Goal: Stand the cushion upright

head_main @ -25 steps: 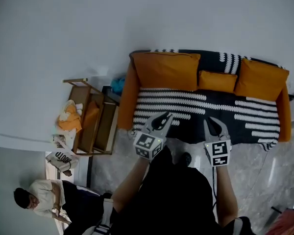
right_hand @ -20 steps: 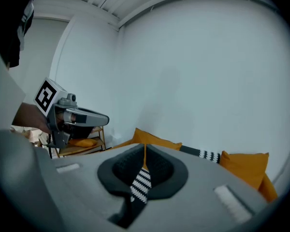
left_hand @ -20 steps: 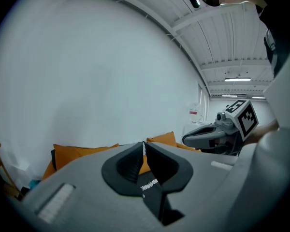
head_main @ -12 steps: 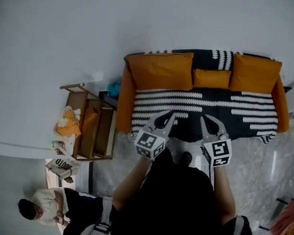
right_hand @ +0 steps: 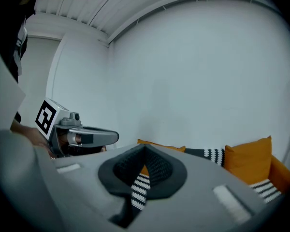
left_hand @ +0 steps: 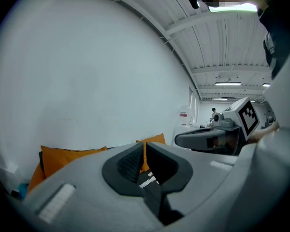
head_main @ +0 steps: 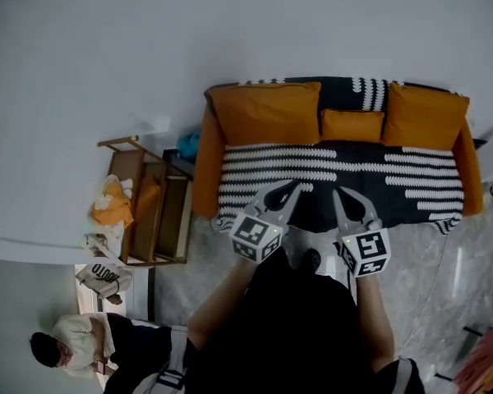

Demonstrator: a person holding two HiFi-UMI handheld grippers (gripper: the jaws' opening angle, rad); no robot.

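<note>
An orange sofa [head_main: 207, 167] with a black-and-white striped throw [head_main: 345, 169] carries three orange cushions. A large left cushion [head_main: 263, 112], a small middle cushion [head_main: 352, 125] and a large right cushion [head_main: 423, 115] all lean upright against the backrest. My left gripper [head_main: 289, 189] and right gripper [head_main: 338, 195] hover side by side in front of the seat edge. Both are shut and hold nothing. In the left gripper view the shut left gripper [left_hand: 144, 146] points at the cushions [left_hand: 70, 156]. In the right gripper view the shut right gripper [right_hand: 145, 151] faces the right cushion [right_hand: 249, 158].
A wooden rack [head_main: 152, 208] with orange cloth stands left of the sofa, a blue item [head_main: 189, 144] behind it. A printed bag [head_main: 103, 276] and a crouching person [head_main: 66, 347] are at the lower left. Grey marble floor [head_main: 427, 277] lies before the sofa.
Both grippers' jaws have closed from slightly apart to shut. Both grippers have risen a little towards the sofa. The person at lower left has shifted lower in the view.
</note>
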